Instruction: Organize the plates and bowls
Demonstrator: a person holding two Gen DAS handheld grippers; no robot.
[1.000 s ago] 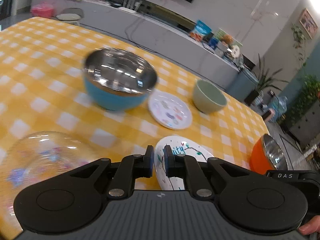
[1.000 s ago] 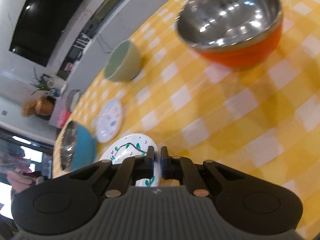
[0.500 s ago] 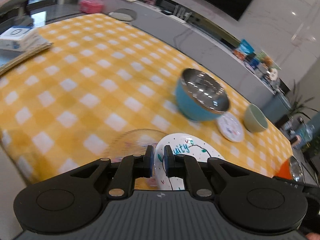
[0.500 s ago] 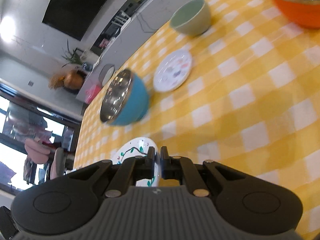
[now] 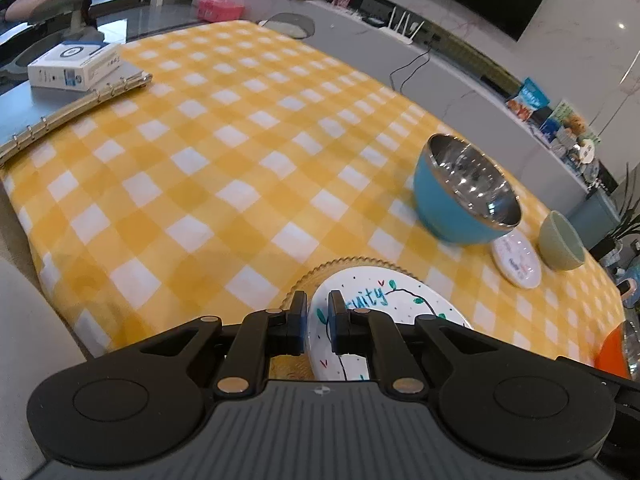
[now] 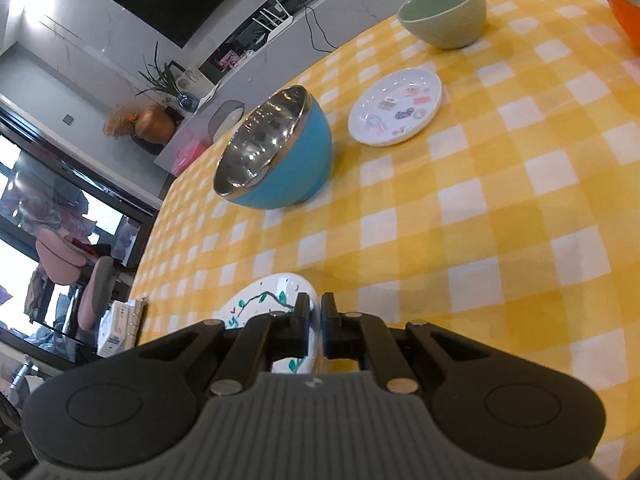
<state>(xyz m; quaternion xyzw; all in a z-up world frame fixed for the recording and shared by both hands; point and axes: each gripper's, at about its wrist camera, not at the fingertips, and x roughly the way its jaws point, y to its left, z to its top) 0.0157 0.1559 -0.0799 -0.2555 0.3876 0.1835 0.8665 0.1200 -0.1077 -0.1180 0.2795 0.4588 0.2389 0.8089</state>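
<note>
Both grippers hold one white plate with green leaf drawings [image 5: 384, 312] by opposite rims. My left gripper [image 5: 318, 316] is shut on its near rim. My right gripper [image 6: 314, 316] is shut on its other rim [image 6: 264, 300]. The plate is over a clear glass plate with a beaded edge [image 5: 348, 262] on the yellow checked tablecloth [image 5: 200, 160]; I cannot tell if they touch. A blue steel-lined bowl [image 5: 464, 204] [image 6: 276, 156], a small white sticker plate [image 5: 516, 260] [image 6: 396, 108], a pale green bowl [image 5: 560, 244] [image 6: 444, 12] and an orange bowl [image 5: 612, 352] [image 6: 624, 4] stand on the table.
A ring binder [image 5: 72, 112] and a white box [image 5: 74, 66] lie at the table's far left corner. A grey counter with snack packets [image 5: 532, 100] runs behind the table. A chair [image 5: 48, 0] stands beyond the left end.
Both grippers carried the leaf plate leftwards along the table. It now hangs over the glass plate, which lay to its left a second ago.
</note>
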